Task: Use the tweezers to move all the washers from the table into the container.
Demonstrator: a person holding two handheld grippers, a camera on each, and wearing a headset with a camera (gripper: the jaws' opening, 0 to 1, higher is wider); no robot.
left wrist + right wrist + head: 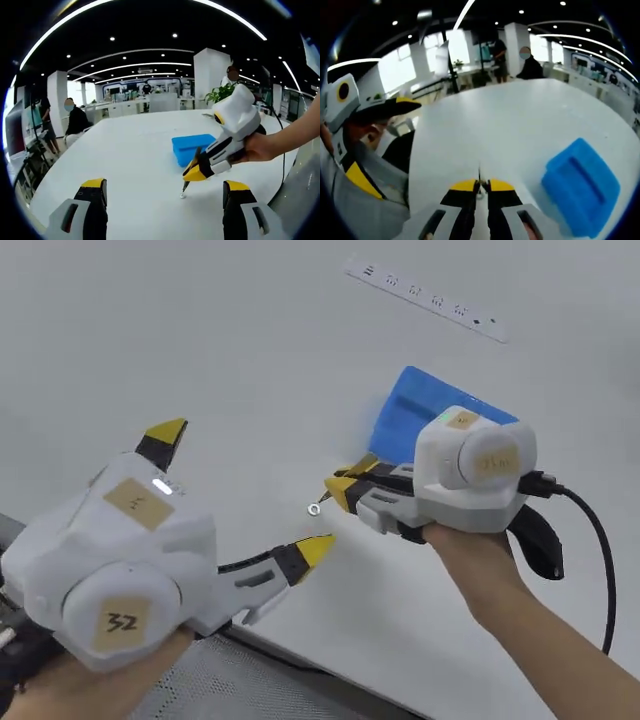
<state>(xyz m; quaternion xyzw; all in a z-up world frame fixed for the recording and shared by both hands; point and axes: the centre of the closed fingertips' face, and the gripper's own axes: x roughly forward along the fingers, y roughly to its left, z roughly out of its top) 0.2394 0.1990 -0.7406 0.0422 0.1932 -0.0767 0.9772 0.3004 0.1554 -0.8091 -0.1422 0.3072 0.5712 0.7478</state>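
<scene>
A small metal washer lies on the white table; in the left gripper view the washer sits just under the tweezers' tip. My right gripper is shut on the thin tweezers, whose point hangs right at the washer. Whether the tips grip it I cannot tell. The blue container lies behind the right gripper, open side up. My left gripper is open and holds nothing, its yellow-tipped jaws spread wide on either side of the washer.
A white power strip lies at the table's far edge. The table's near edge runs under my left gripper, with a grey mesh surface below it. Seated people and office desks stand far behind.
</scene>
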